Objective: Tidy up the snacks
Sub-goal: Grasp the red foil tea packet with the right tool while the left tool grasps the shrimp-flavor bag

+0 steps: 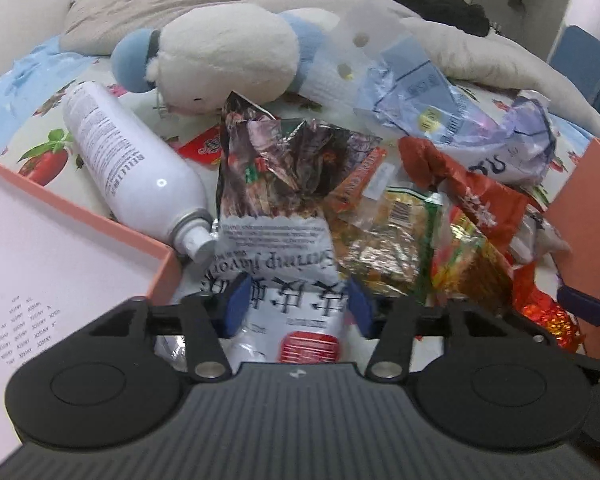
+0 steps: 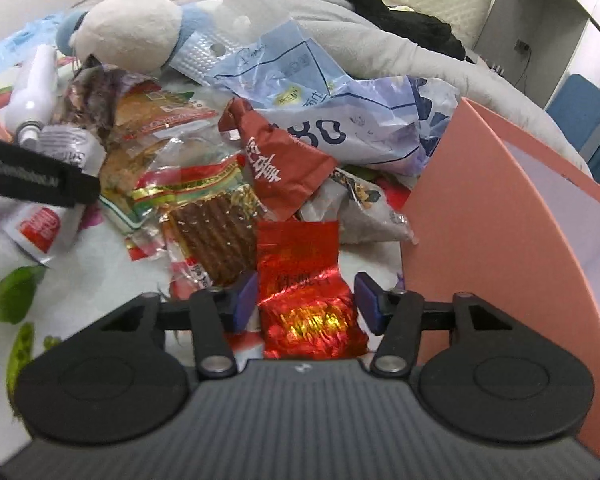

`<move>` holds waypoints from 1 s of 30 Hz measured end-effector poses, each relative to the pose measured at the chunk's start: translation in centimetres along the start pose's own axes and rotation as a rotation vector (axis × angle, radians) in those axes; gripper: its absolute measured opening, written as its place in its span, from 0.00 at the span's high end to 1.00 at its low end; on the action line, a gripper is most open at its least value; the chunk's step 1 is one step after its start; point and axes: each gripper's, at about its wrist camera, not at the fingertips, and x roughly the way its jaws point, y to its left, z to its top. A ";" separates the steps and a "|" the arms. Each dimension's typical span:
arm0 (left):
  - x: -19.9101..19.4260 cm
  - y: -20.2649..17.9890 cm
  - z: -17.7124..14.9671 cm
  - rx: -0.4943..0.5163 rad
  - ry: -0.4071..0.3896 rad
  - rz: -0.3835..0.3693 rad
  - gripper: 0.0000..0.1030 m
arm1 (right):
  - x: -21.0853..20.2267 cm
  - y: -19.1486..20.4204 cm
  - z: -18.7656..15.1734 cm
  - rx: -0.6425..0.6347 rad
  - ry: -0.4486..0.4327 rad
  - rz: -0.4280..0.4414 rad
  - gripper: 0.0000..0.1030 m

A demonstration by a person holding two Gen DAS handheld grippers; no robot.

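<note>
A pile of snack packets lies on a fruit-print bedsheet. In the left wrist view my left gripper [image 1: 298, 306] is open, its blue pads either side of a white and dark shrimp-flavour bag [image 1: 276, 216]. In the right wrist view my right gripper [image 2: 307, 300] is open around a shiny red foil packet [image 2: 305, 296]. A brown-red packet [image 2: 278, 160], a clear pack of brown biscuit sticks [image 2: 216, 236] and a clear cracker pack [image 1: 383, 236] lie behind. The left gripper shows as a black bar in the right wrist view [image 2: 36, 178].
A pink box lid [image 1: 60, 256] lies at left and a pink box [image 2: 511, 216] stands at right. A white spray bottle [image 1: 128, 164], a white and blue plush toy [image 1: 224, 52], blue plastic bags [image 2: 339, 120] and a grey blanket [image 1: 479, 52] lie behind the pile.
</note>
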 end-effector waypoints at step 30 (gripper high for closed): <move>-16.3 -0.4 -8.8 -0.049 0.021 -0.085 0.93 | -13.5 0.3 -6.1 0.034 -0.041 0.162 0.48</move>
